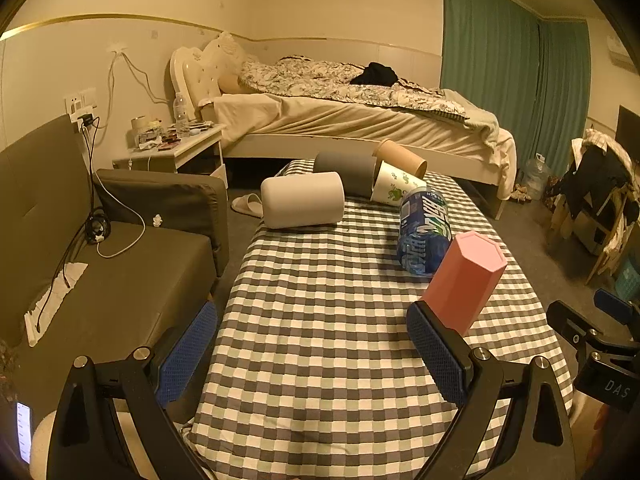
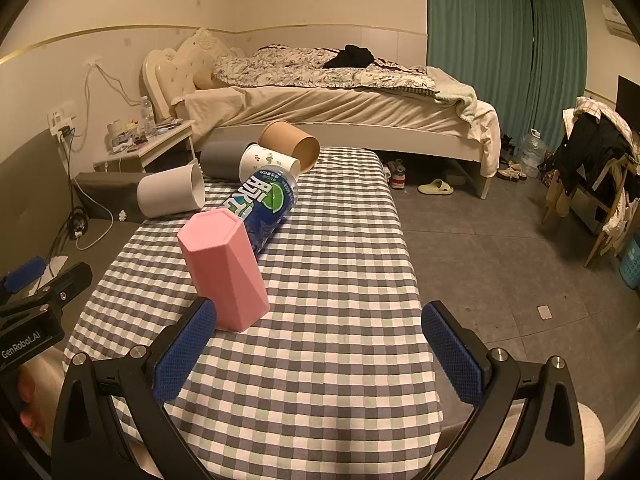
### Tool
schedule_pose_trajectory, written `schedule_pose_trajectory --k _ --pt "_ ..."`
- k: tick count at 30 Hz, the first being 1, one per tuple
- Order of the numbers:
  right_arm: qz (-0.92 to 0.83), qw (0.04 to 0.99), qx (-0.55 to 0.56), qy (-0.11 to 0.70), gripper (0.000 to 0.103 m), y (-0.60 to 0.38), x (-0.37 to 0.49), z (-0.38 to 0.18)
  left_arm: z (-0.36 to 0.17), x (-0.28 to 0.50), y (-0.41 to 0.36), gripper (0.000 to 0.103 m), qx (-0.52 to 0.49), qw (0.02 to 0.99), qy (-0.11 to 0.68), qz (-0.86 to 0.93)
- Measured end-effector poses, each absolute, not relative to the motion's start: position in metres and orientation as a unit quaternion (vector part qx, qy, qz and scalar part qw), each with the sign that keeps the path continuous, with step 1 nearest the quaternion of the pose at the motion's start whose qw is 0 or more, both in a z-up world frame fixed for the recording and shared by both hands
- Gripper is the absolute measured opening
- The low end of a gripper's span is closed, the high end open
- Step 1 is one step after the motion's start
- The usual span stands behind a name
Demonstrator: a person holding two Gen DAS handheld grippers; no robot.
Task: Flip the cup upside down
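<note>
A pink hexagonal cup (image 1: 464, 280) stands with its closed end up on the checkered table (image 1: 320, 320); it also shows in the right wrist view (image 2: 224, 268). My left gripper (image 1: 312, 352) is open and empty, its right finger just in front of the pink cup. My right gripper (image 2: 320, 352) is open and empty, its left finger close to the cup's base. A white cup (image 1: 303, 205), a grey cup (image 1: 346, 170), a printed paper cup (image 1: 394, 189) and a brown paper cup (image 1: 402, 157) lie on their sides at the far end.
A blue bottle (image 1: 424, 234) lies on its side behind the pink cup. A dark sofa (image 1: 100, 248) stands left of the table. A bed (image 1: 352, 108) and nightstand (image 1: 172, 152) are behind. Open floor (image 2: 500, 248) and a cluttered chair (image 2: 592, 168) are to the right.
</note>
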State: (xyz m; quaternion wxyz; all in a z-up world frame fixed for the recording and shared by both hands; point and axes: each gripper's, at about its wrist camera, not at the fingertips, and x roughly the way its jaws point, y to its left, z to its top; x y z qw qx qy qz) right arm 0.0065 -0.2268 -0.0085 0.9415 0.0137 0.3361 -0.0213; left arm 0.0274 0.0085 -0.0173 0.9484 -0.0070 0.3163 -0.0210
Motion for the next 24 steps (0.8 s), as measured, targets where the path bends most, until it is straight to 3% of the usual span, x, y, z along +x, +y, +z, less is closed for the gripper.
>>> schedule_pose_trajectory --k 24 --pt "-0.020 0.940 0.010 0.340 0.103 -0.2255 0.0087 -0.0111 -0.0179 0.0268 0.0088 0.098 -0.005 0.948 0.317 -0.022"
